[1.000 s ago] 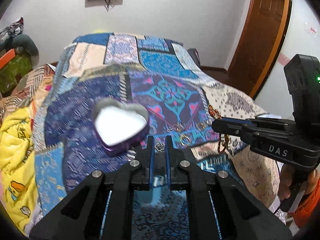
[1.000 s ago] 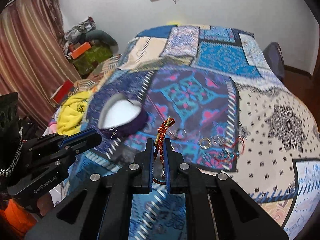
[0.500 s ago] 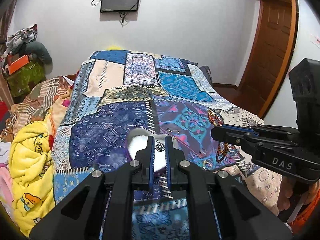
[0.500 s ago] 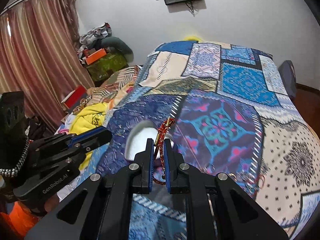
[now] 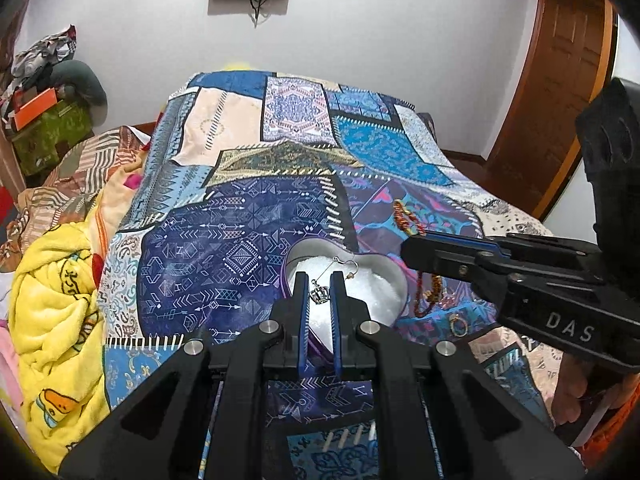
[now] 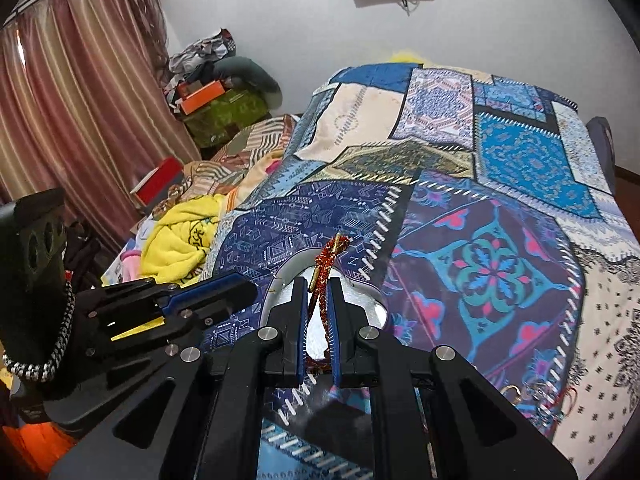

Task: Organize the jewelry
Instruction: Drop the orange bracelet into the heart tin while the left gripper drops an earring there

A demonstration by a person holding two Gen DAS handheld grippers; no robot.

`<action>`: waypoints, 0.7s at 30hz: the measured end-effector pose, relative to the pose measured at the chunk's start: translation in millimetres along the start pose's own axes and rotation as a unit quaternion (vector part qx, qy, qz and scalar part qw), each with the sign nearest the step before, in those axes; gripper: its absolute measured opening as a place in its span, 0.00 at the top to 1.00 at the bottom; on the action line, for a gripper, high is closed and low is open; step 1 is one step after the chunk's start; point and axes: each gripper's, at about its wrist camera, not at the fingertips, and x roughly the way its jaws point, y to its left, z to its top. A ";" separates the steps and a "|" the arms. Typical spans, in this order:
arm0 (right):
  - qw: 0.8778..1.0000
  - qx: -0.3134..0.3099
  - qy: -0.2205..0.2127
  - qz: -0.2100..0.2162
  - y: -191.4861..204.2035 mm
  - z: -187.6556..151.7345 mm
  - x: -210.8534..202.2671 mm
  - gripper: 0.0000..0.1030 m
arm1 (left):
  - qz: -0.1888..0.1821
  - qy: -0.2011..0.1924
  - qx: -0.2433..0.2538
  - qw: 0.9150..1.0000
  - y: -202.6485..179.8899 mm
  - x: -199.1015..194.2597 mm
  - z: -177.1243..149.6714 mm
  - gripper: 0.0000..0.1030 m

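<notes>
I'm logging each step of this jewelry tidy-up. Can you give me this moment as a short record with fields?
surface: patchwork bedspread
container: heart-shaped box, open, white lining
left gripper: shut on crown earring, over the box
right gripper: shut on red braided bracelet, over the box
loose jewelry: rings on the bedspread beside the box

Both grippers travelling across patchwork bedspread [image 5: 224, 248] toward heart-shaped box [image 5: 376, 276]. Left gripper [image 5: 320, 294], crown earring [image 5: 319, 294] pinched, now hanging over box's white lining (box sat up-left a second ago). Right gripper [image 6: 318, 292] bringing red-gold cord bracelet [image 6: 328, 258] over same box, leaving rings [image 5: 458, 325] behind.
</notes>
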 end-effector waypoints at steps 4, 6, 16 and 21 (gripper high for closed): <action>1.000 0.006 0.014 0.004 -1.9 -0.1 15.1 0.92 | 0.006 0.007 0.008 1.000 1.4 10.0 -3.1 0.92; 1.000 0.009 0.018 0.005 -4.4 0.3 19.6 0.92 | 0.010 0.009 0.009 1.000 2.6 13.6 -3.9 0.92; 0.999 0.022 0.040 0.004 -13.5 -4.4 37.4 0.92 | 0.002 0.018 0.010 1.000 4.0 23.8 -4.1 0.92; 0.999 0.017 0.042 0.001 -14.0 -5.2 38.1 0.92 | -0.002 0.023 0.015 1.000 1.5 25.0 -5.4 0.92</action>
